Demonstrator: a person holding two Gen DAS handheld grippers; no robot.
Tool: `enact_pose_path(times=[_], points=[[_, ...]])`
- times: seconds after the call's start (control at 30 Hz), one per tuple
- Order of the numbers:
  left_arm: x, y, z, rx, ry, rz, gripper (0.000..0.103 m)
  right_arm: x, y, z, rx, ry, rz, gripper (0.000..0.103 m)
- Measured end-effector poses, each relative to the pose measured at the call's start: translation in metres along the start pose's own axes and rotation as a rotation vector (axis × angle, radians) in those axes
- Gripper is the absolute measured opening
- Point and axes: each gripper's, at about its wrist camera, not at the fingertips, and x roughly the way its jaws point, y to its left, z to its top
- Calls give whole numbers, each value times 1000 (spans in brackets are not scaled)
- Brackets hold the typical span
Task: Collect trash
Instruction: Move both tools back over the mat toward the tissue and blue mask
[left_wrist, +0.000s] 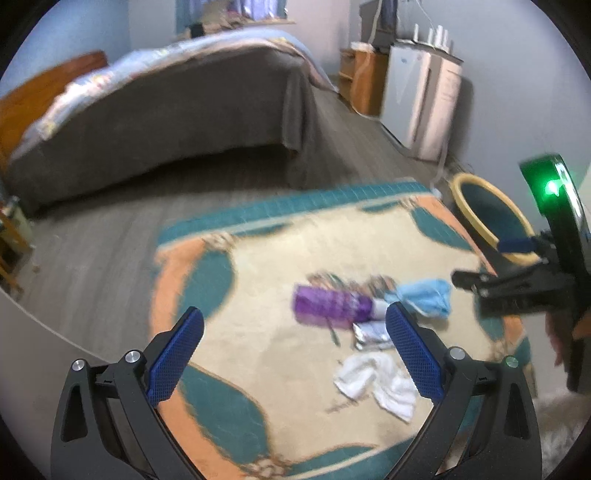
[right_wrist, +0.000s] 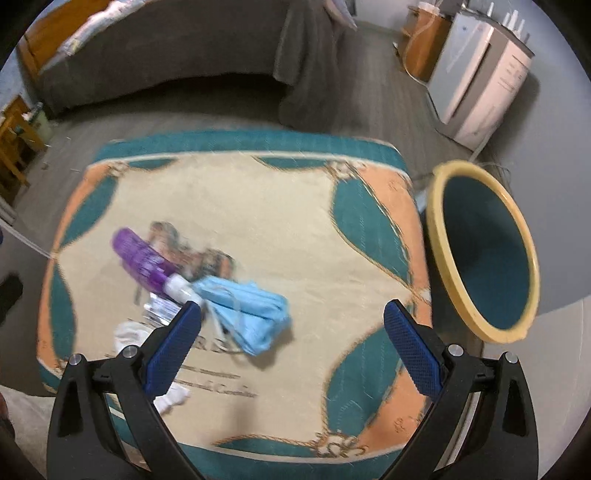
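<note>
Grippers both wide and empty: I hold the left hand-held gripper (left_wrist: 295, 354) above the rug (left_wrist: 258, 251), the right hand-held gripper (right_wrist: 291, 343) over the blue face mask (right_wrist: 251, 314). Purple bottle (right_wrist: 142, 260), foil wrapper (left_wrist: 371, 334) and white tissue (left_wrist: 376, 384) lie bunched mid-rug. Yellow-rimmed bin (right_wrist: 484, 251) sits off the rug's right edge. Bare wood floor (left_wrist: 110, 236) left; bed (left_wrist: 166, 110) far.

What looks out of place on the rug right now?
Loose litter sits mid-rug: a purple bottle on its side, a crumpled blue face mask at its cap, a silvery wrapper and a wadded white tissue. The yellow-rimmed bin stands just off the rug's edge. Both grippers are open, holding nothing.
</note>
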Motion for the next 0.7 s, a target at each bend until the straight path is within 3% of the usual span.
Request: enact_pose_path(times=[0.17,0.27,0.47,0.57,0.7], points=[[22,-15,-9,56,62,-17,98,-4,-6,0,62,4,21,97],[31,-21,-13,58,83,-39,98,-7,-4,-1,44,-14,-16,97],[51,-37,-25,94,150,-62,98,2,-11,-2,51,12,18,96],[63,-46,-32,144,188,-35,98,11,-14,-2,65,48,51,87],[78,-47,-37,109,244,-78,98,25,-11,-4,44,93,72,70]])
